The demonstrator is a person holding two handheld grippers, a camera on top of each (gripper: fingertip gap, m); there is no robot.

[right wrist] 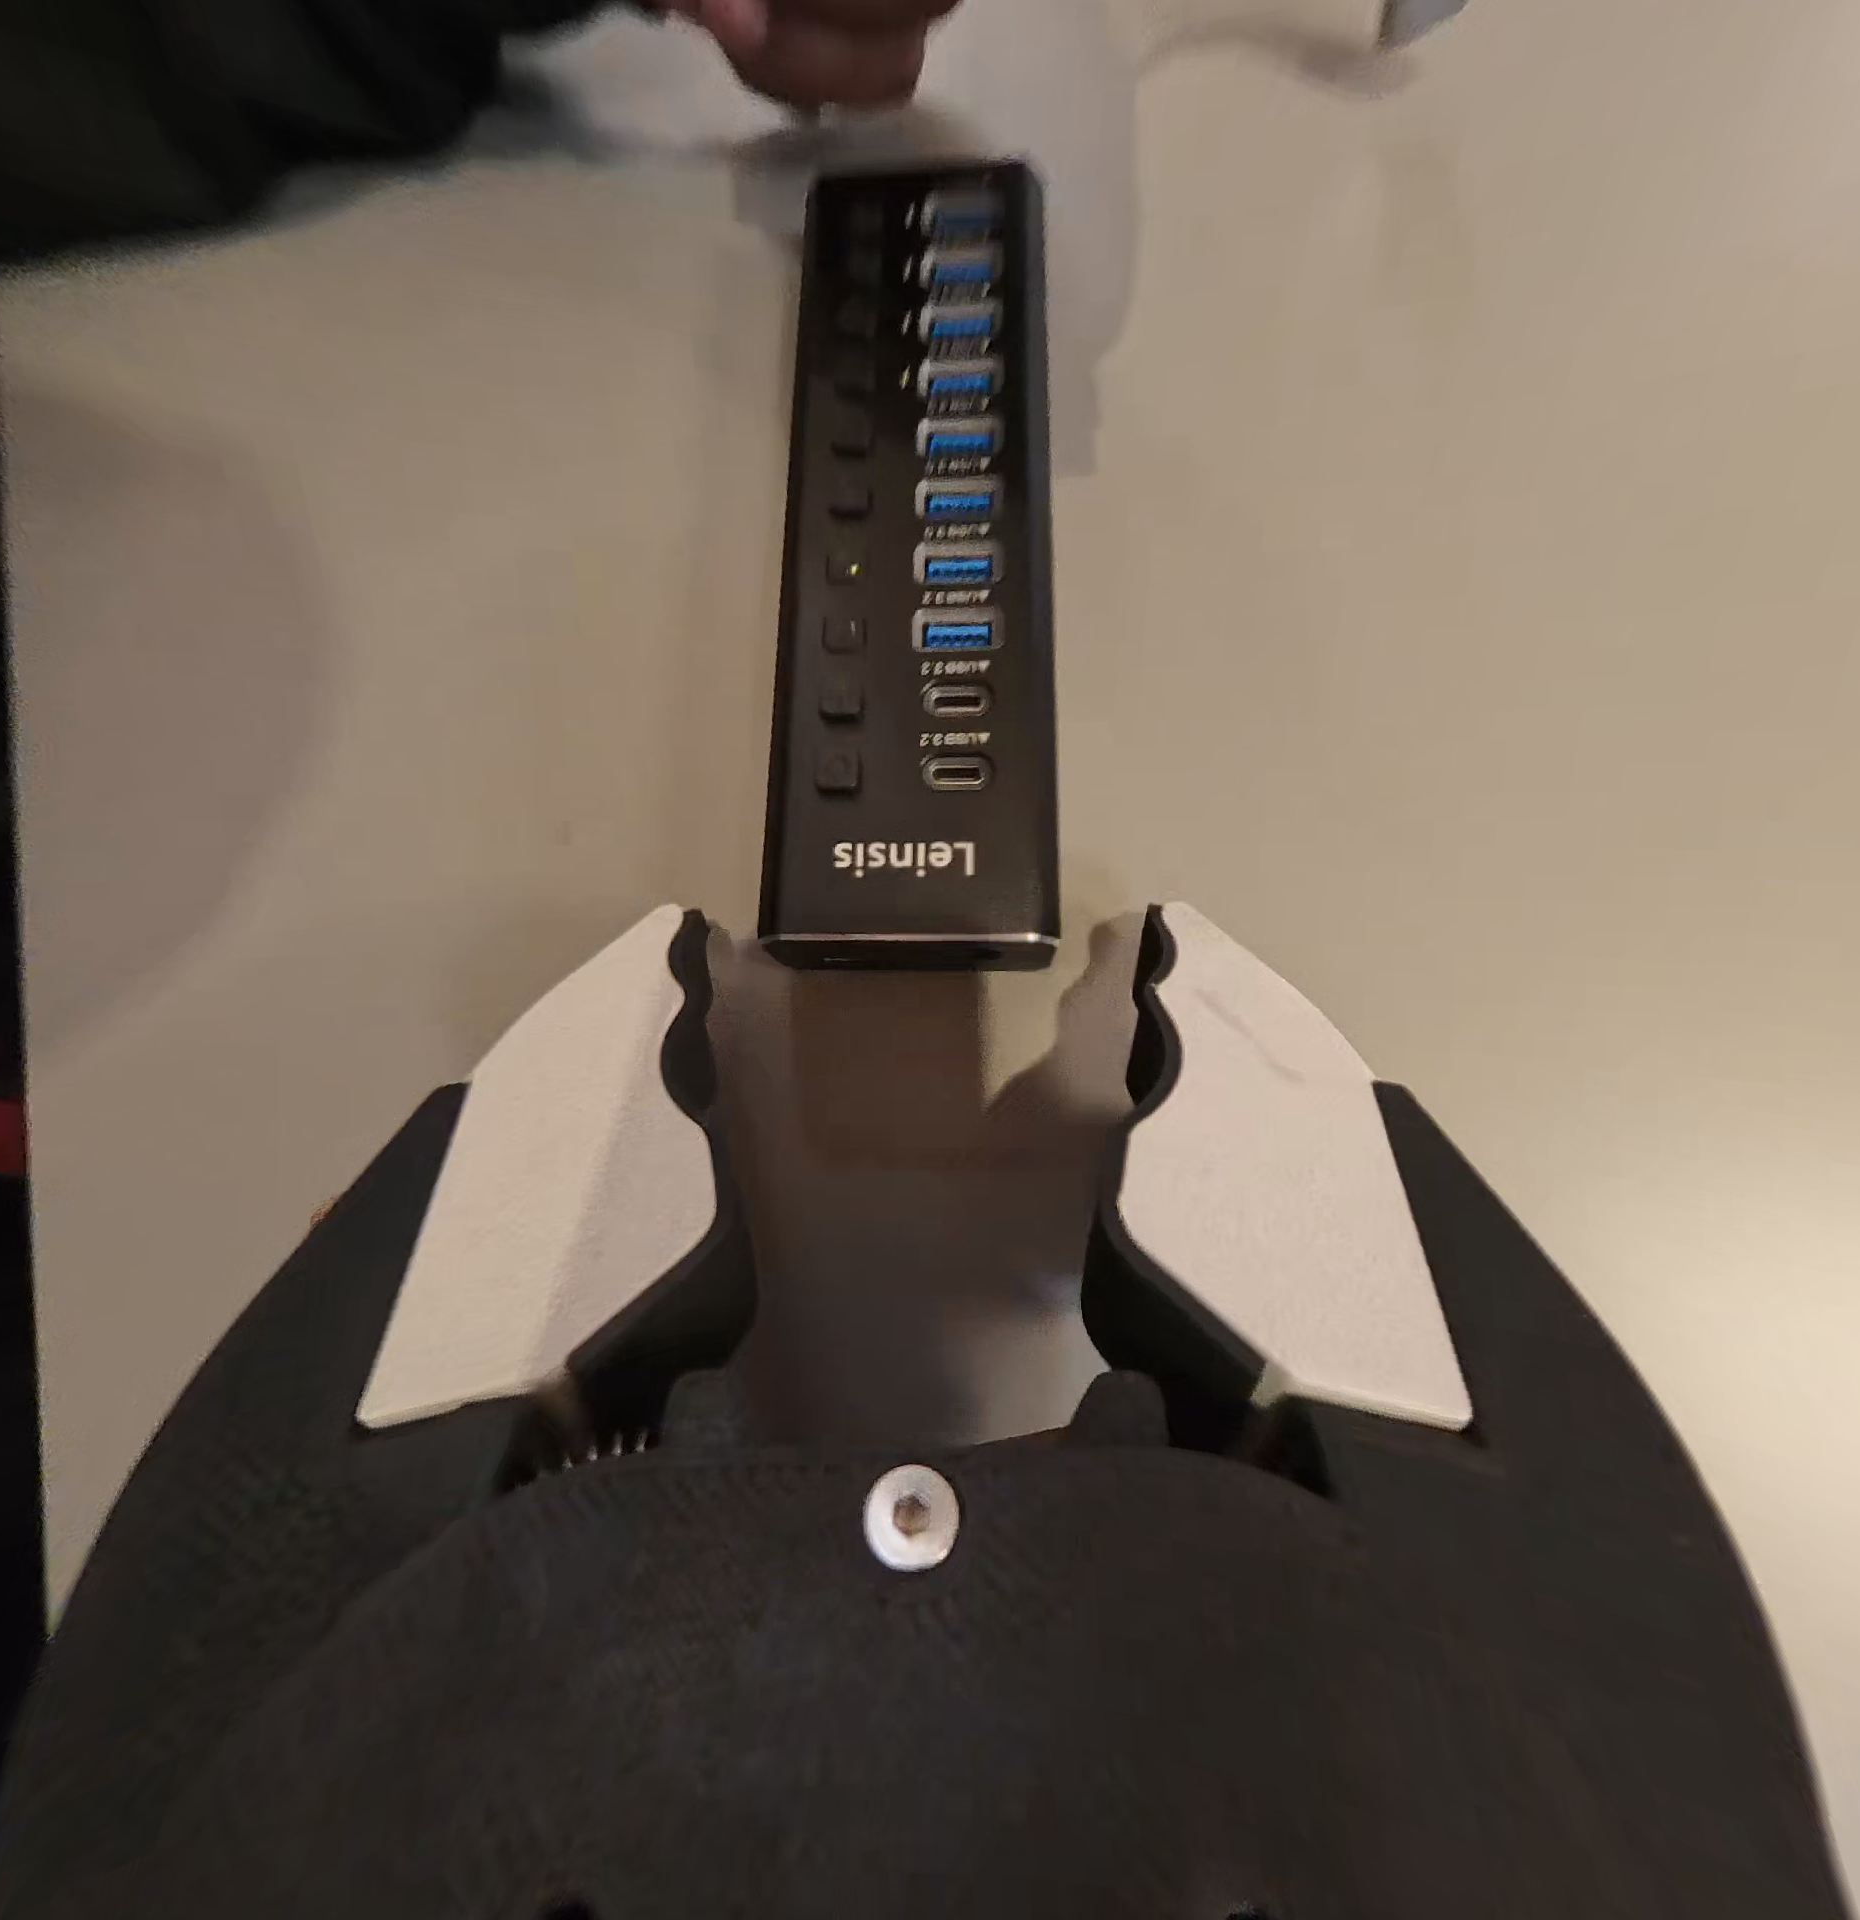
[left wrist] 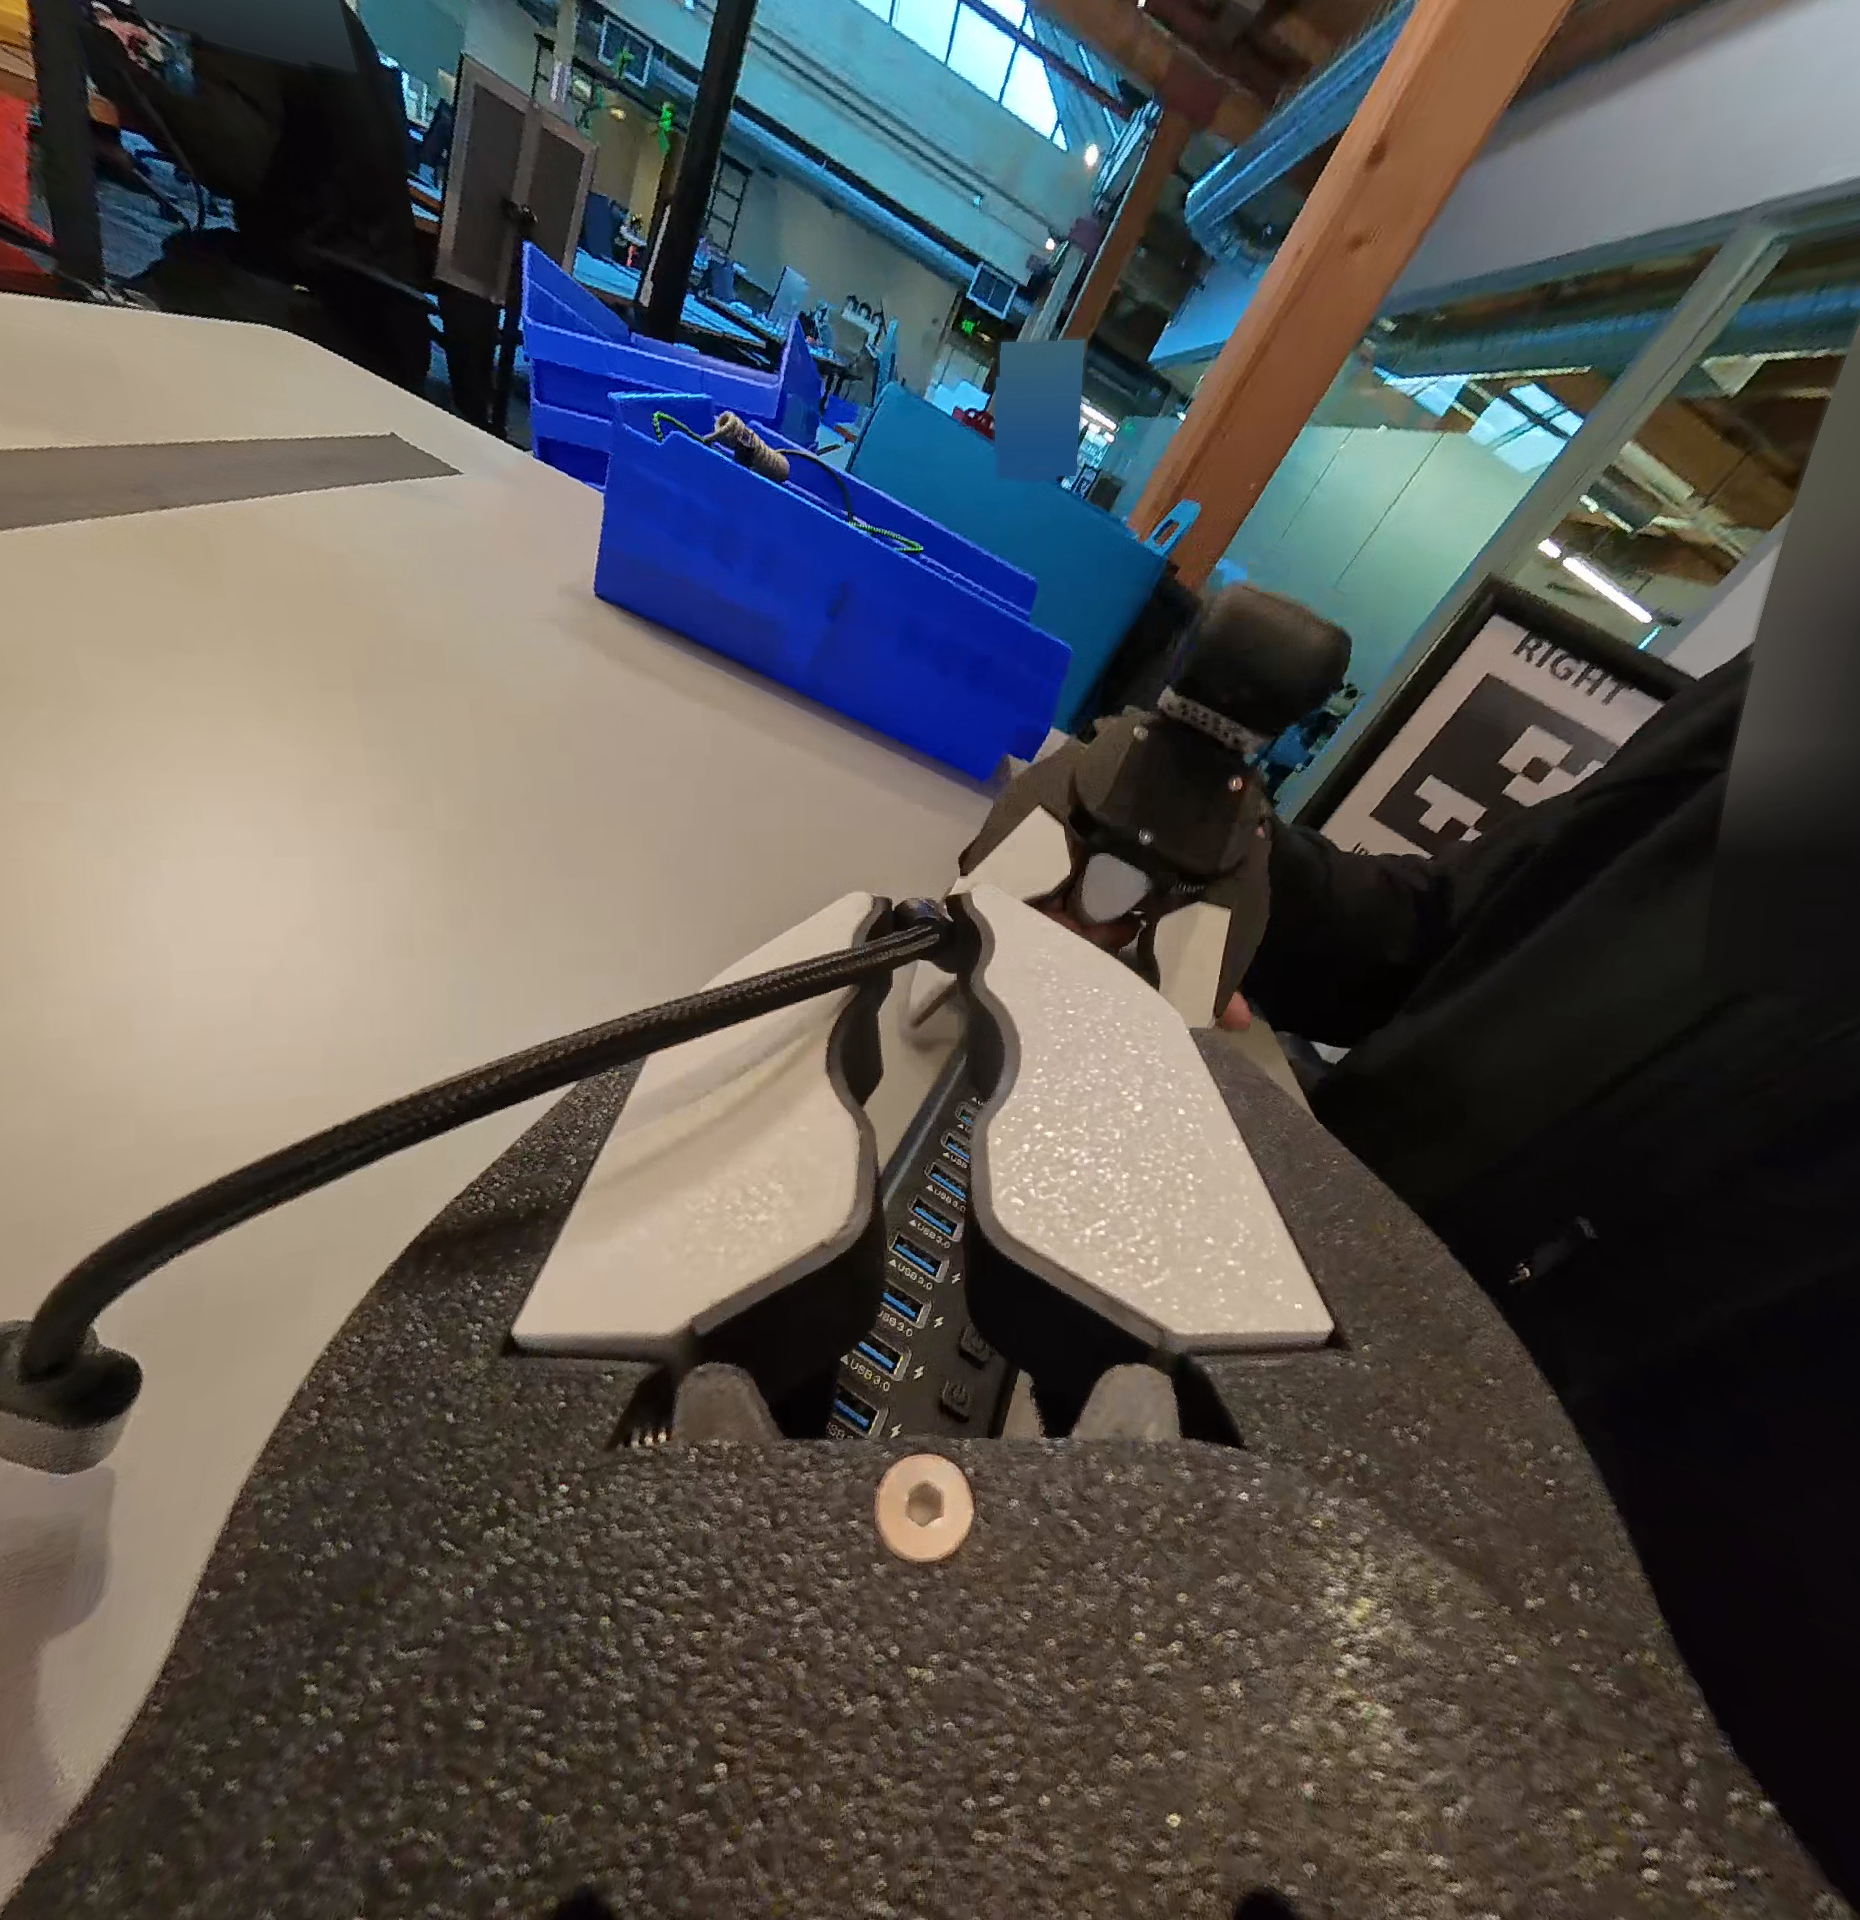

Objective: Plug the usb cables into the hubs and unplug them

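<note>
Left wrist view, from the left: black braided usb cable point(left wrist: 469, 1101) rising off the pale bench point(left wrist: 282, 831) from a grey anchor block point(left wrist: 43, 1397) at the frame edge, arching rightward to the tips of the left gripper point(left wrist: 921, 925), pinched there between nearly closed fingers. Beneath and between those fingers, black hub point(left wrist: 921, 1278) with a row of blue ports, lying on the bench. Farther back, blue bins point(left wrist: 801, 592) holding a coiled cord. At right, the right gripper point(left wrist: 1102, 894), facing this way, with a dark sleeve point(left wrist: 1477, 914) behind it. Right wrist view: bench edge at left, then the right gripper point(right wrist: 921, 935) spread wide, fingers either side of the hub's point(right wrist: 905, 582) near end, not touching it. Hub lengthwise away from the camera, blurred at its far end, buttons left, ports right. Hand point(right wrist: 822, 42) just beyond the far end, blurred.
</note>
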